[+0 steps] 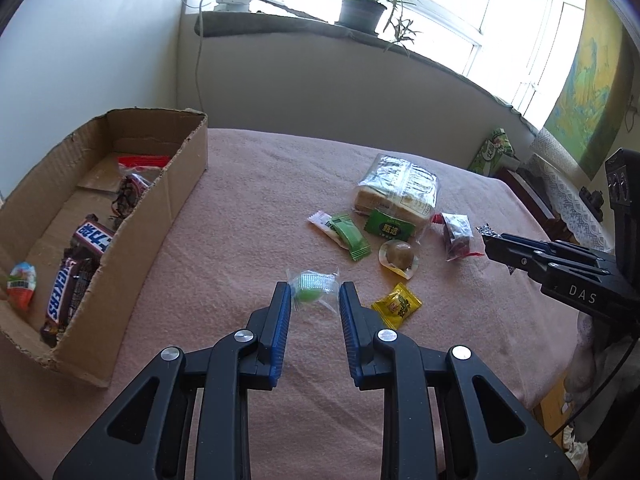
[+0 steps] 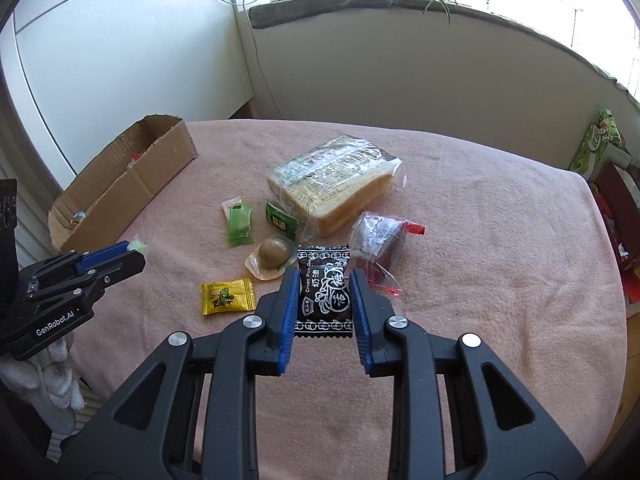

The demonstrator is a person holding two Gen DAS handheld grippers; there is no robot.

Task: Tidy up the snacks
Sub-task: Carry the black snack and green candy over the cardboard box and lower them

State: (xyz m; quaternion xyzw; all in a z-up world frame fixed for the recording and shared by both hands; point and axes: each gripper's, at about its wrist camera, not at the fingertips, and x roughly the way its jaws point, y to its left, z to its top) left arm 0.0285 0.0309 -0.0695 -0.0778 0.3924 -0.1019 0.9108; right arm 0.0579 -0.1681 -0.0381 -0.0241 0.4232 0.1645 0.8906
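My left gripper [image 1: 314, 294] is open, its fingers on either side of a clear-wrapped green candy [image 1: 313, 289] on the pink cloth; whether they touch it I cannot tell. My right gripper [image 2: 325, 280] is open around a black plum-candy packet [image 2: 323, 292]. Loose on the cloth lie a bread pack [image 2: 334, 182], a green sachet [image 2: 240, 224], a dark green packet [image 2: 281, 220], a brown ball sweet [image 2: 272, 254], a yellow candy [image 2: 228, 296] and a dark cake in clear wrap [image 2: 376, 240]. The cardboard box [image 1: 176, 184] at left holds Snickers bars [image 1: 64, 288] and other snacks.
The table's right edge [image 1: 560, 340] drops off near furniture and a green tissue pack [image 1: 494, 152]. A windowsill with a potted plant [image 1: 362, 8] and a cable runs behind the table. The right gripper's body [image 1: 560, 268] reaches in from the right.
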